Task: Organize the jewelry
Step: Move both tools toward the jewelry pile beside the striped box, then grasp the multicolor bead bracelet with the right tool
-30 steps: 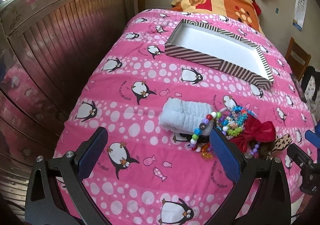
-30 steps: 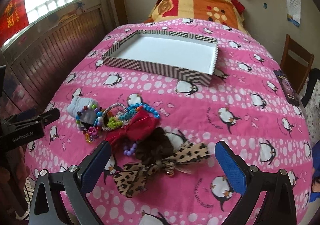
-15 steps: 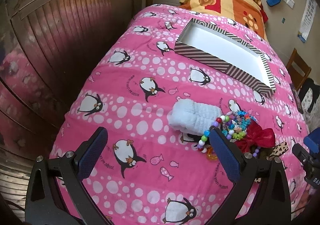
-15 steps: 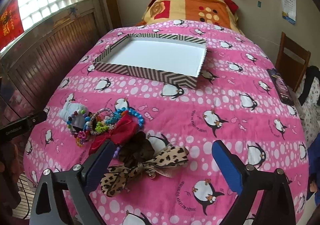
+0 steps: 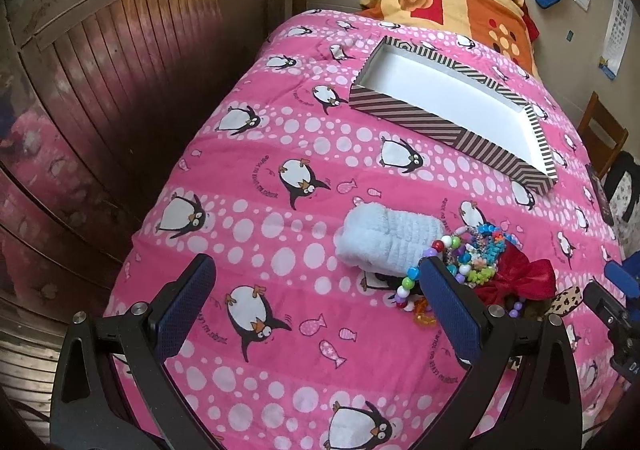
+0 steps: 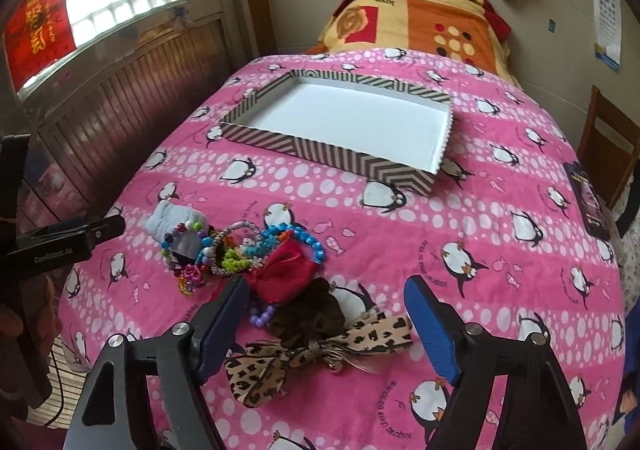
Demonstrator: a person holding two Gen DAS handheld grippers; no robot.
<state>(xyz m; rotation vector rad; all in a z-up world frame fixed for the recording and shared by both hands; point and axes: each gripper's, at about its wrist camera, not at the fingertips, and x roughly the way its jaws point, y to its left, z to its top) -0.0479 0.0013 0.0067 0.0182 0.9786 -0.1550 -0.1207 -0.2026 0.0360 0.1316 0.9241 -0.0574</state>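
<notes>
A pile of accessories lies on the pink penguin bedspread: bead bracelets (image 6: 224, 250) (image 5: 472, 258), a red bow (image 6: 284, 276) (image 5: 520, 278), a dark scrunchie (image 6: 312, 318), a leopard-print bow (image 6: 320, 354) and a pale blue fluffy band (image 5: 384, 238) (image 6: 172, 218). An empty striped box (image 5: 452, 106) (image 6: 344, 130) with a white inside sits farther up the bed. My left gripper (image 5: 316, 290) is open above the bedspread, left of the pile. My right gripper (image 6: 324, 314) is open, its fingers on either side of the scrunchie and leopard bow.
A wooden panelled wall (image 5: 100, 90) runs along the bed's left side. A folded orange and yellow blanket (image 6: 416, 22) lies at the head. A wooden chair (image 6: 612, 146) and a dark phone-like object (image 6: 588, 202) are at the right edge.
The left gripper has drifted left and back, so the pile sits further right in its view. The right gripper has moved in over the scrunchie and leopard bow. Both stay open.
</notes>
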